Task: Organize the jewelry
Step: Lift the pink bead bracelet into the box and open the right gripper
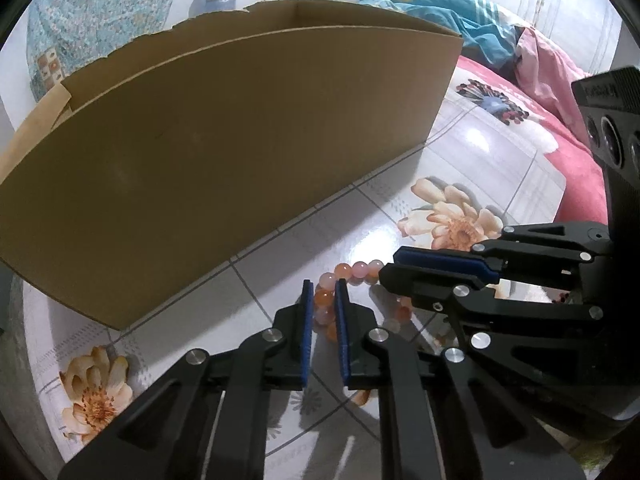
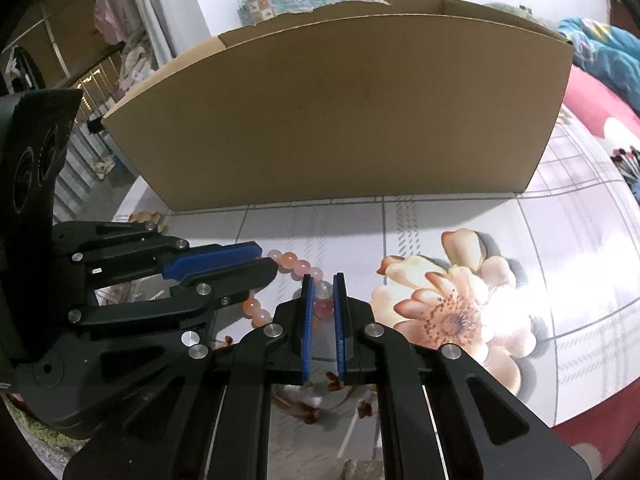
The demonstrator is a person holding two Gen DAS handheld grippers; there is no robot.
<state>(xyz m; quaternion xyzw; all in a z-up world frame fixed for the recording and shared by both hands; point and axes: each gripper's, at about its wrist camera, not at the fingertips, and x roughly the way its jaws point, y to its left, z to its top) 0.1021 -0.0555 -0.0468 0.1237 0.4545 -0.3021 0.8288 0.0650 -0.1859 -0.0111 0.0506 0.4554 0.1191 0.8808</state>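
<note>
While both of my grippers reach low over the table [image 2: 460,208], a bead bracelet [image 1: 362,269] of pale orange and pink beads lies on the glossy flowered covering just in front of a big cardboard box [image 1: 224,152]. My left gripper [image 1: 325,286] has its blue-padded jaws set on either side of one stretch of the bracelet, with a few beads between the pads; the jaws stand narrowly apart, and I cannot tell from this view whether the pads actually press on the beads or only bracket them. My right gripper [image 2: 323,278] comes in from the other side, and in its own view a pink bead sits between its two blue pads, the jaws again close together with a slim gap; whether they pinch the bead or merely straddle it I cannot tell. Seen from the left wrist, the right gripper [image 1: 390,266] lies nearly sideways, its tips touching or covering the far end of the bracelet. Seen from the right wrist, the left gripper [image 2: 266,260] likewise lies across the bracelet's [image 2: 298,266] left part, hiding some beads. The box [image 2: 340,120] stands upright on the table with its top open and one torn edge, close behind the bracelet but apart from it. A large printed peach flower [image 2: 452,312] on the covering lies just to the right of my right gripper. Beyond the table, a bed with pink and teal bedding [image 1: 480,28] shows
</note>
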